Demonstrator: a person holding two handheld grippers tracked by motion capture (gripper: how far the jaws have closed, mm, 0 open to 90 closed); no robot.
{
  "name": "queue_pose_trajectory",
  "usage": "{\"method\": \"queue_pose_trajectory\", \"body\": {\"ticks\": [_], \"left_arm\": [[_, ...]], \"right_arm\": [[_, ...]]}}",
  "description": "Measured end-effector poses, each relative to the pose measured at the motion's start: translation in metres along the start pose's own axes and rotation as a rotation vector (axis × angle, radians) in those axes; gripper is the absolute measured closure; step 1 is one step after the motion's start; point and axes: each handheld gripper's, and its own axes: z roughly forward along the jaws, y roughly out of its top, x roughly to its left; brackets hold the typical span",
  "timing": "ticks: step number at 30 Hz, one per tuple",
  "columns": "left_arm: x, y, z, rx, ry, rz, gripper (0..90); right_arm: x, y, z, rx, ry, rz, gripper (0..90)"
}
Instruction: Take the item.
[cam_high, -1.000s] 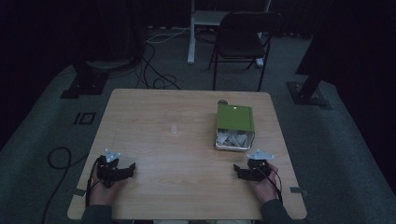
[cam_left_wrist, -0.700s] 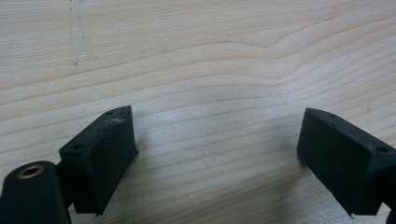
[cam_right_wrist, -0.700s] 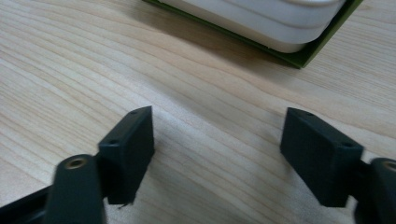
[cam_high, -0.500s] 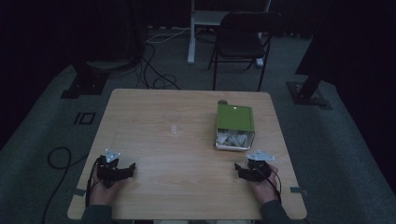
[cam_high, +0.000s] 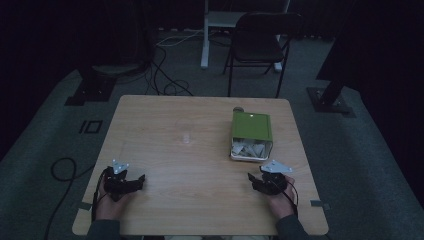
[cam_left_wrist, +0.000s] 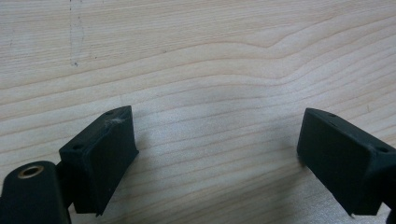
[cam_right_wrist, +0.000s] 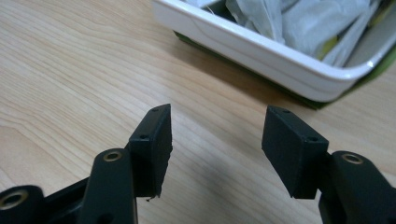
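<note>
Two grippers sit low near the table's (cam_high: 150, 125) front edge: left gripper (cam_left_wrist: 217, 154) wide open, empty; right gripper (cam_right_wrist: 215, 144) half open, jaws just been closing on nothing, probably lining up for the packet tray (cam_right_wrist: 261, 51) just ahead.

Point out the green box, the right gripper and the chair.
green box (cam_high: 251, 125): high view, on its green lid.
right gripper (cam_right_wrist: 215, 140): right gripper view, midway between its fingertips.
chair (cam_high: 259, 49): high view, on its seat.
</note>
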Motion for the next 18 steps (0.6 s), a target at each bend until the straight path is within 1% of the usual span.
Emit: {"method": "queue_pose_trajectory", "body": {"ticks": [5, 13, 18], "left_arm": [[0.0, 0.0, 0.0, 0.0, 0.0, 0.0, 12.3], [0.0, 0.0, 0.0, 0.0, 0.0, 0.0, 12.4], [0.0, 0.0, 0.0, 0.0, 0.0, 0.0, 12.3]], "right_arm": [[0.001, 0.006, -0.002, -0.019, 0.002, -0.011, 45.6], [-0.002, 0.015, -0.006, -0.05, -0.003, -0.01, 50.0], [0.001, 0.022, -0.005, -0.062, -0.001, -0.026, 51.6]]}}
